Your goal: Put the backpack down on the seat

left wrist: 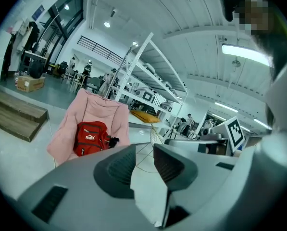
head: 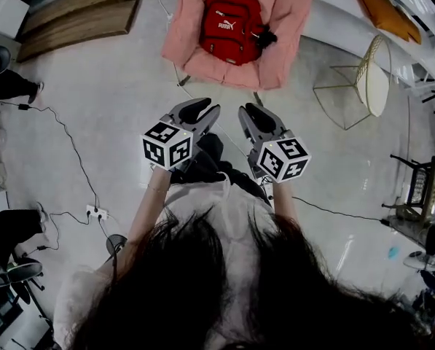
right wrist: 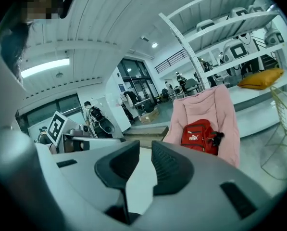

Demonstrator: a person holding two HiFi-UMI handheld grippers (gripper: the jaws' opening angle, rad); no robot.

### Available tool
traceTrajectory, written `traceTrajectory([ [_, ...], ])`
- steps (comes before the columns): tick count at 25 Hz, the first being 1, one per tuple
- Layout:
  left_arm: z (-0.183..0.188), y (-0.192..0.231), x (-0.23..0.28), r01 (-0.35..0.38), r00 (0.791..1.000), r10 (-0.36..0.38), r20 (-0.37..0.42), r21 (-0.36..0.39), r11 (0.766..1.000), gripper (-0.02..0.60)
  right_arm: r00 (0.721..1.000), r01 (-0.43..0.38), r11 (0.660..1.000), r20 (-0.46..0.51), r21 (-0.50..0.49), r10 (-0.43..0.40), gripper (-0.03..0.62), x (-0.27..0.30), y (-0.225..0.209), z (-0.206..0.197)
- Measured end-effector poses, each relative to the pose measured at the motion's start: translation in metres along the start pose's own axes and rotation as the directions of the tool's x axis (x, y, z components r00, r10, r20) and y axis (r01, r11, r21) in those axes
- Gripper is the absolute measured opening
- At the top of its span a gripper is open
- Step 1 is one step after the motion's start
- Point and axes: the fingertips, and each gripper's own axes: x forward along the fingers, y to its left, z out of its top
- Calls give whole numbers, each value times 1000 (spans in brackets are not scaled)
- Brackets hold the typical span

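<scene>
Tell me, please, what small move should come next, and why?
Probably just lower both tools: the red backpack already rests on the seat of the pink chair, and the left hand-held gripper and right hand-held gripper are open, empty and away from it.

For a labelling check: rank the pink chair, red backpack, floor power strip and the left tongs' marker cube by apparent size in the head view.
1. pink chair
2. red backpack
3. marker cube, though it sits much nearer the camera, so its rank is unsure
4. power strip
</scene>
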Motion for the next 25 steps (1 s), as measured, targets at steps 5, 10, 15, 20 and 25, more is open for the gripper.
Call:
traceTrajectory([
  [5,-22,-30,-18,-31,999,31,9,8,999,127,999,-41,999,-1,-21,41,87,-28,18,-16],
  [10,-38,-43,-29,-61,998,61,8,7,998,126,997,-77,996,-6,-41,77,87,-41,30,-25],
  [15,-57,-54,-34,-63,998,63,-23,9,998,127,996,-84,995,-19,-62,83,87,-52,35,-37],
  [20,-64,-64,-40,-58,998,59,-24,22,998,127,996,-84,993,-12,-77,83,87,-63,40,-44],
  [25,-59,-66,-43,-68,998,68,-5,26,997,127,997,-82,993,1,-86,82,87,-68,40,-40],
])
